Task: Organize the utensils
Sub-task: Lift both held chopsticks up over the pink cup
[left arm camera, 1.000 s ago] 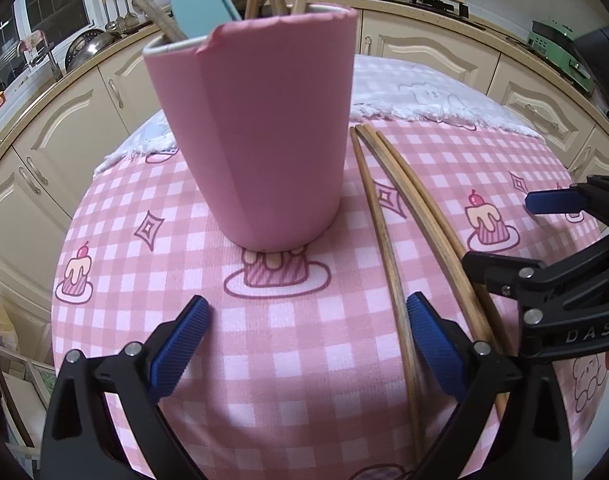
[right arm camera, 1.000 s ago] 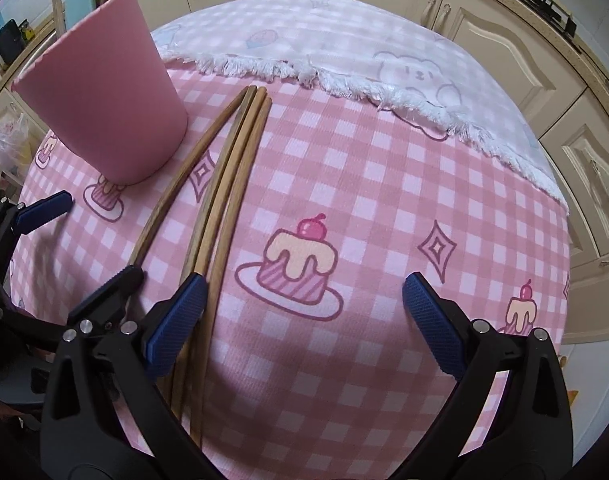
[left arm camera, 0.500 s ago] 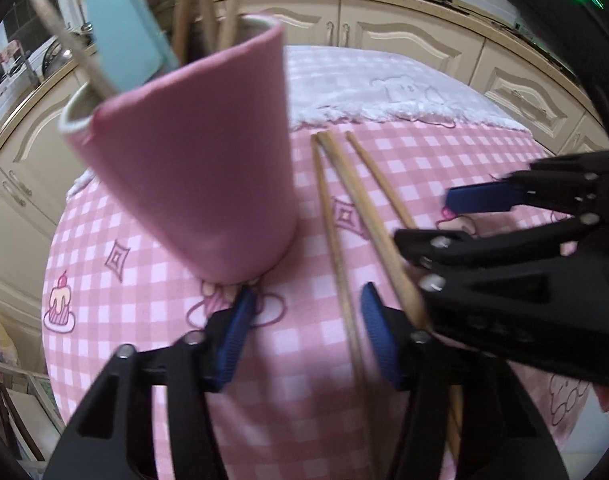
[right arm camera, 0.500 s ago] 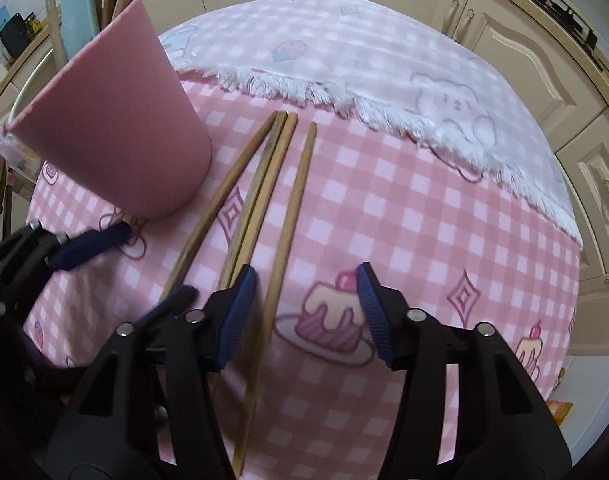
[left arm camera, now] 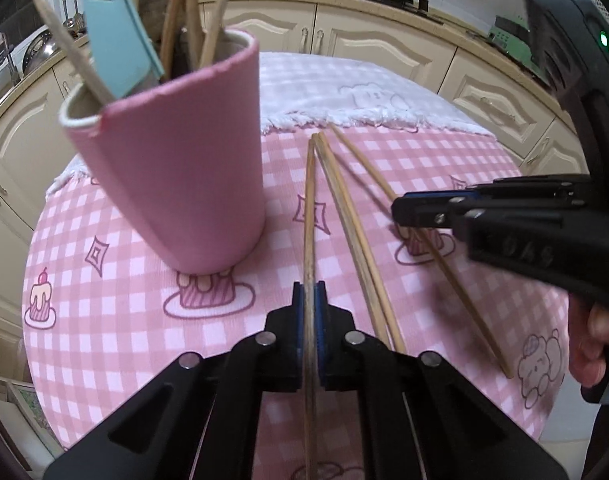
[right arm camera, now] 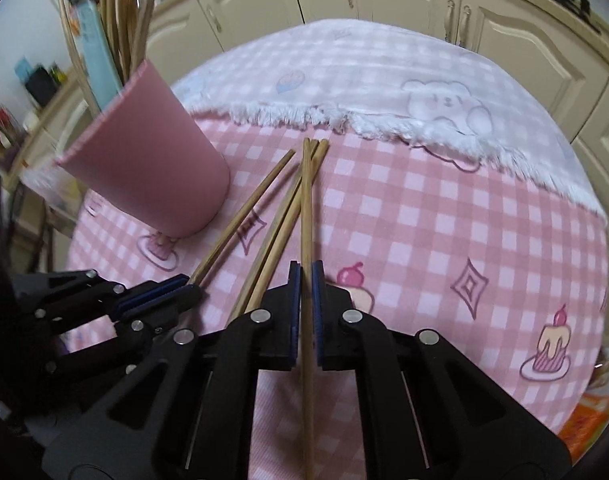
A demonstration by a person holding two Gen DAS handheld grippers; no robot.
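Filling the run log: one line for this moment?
left gripper: shut on chopstick | right gripper: shut on chopstick | loose: two chopsticks on cloth | cup: upright, holds utensils

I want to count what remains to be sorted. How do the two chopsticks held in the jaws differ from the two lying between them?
The held chopsticks are each clamped, one per gripper; the loose pair is untouched. The held ones lie apart; the loose pair lies side by side, touching. All four are plain wood, tips pointing away beside the pink cup.
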